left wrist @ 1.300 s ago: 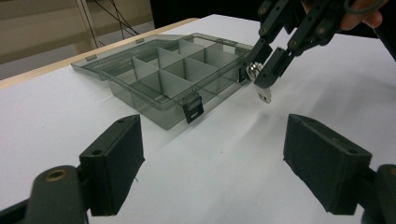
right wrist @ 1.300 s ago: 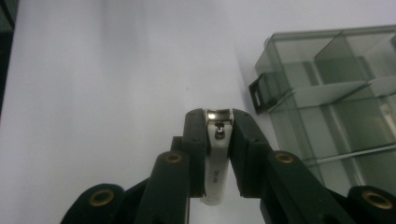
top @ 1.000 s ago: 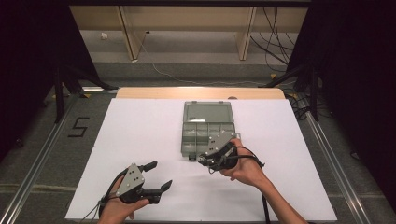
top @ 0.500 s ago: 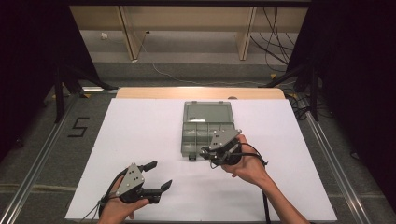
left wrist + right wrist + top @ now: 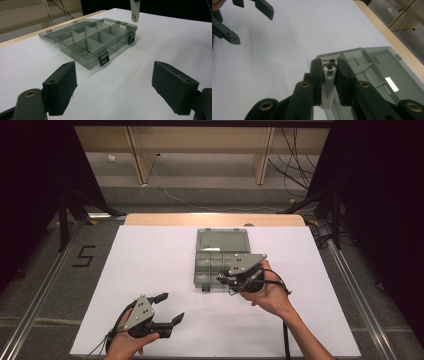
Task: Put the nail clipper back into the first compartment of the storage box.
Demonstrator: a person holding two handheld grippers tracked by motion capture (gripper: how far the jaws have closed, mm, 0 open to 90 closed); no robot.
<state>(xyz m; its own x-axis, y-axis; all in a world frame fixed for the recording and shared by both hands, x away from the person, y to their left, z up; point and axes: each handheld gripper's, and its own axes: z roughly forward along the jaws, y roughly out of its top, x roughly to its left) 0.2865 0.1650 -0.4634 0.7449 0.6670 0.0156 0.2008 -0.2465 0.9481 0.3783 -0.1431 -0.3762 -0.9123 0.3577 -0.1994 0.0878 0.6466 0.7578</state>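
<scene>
Nail clipper (image 5: 329, 82) x1 in right gripper (image 5: 329, 75) fingers, 1 compartment box (image 5: 220, 262), left gripper (image 5: 167, 310) open

The open box (image 5: 220, 265) is the sole obstacle on the table (image 5: 150, 255), its lid lying flat behind it toward the far edge. Left, right and in front of the box the tabletop is bare and passable. The right gripper (image 5: 223, 279), clamped on a nail clipper (image 5: 329, 82), hangs over the box's front right corner; the left gripper (image 5: 170, 309) stands well in front of the box to the left.
</scene>
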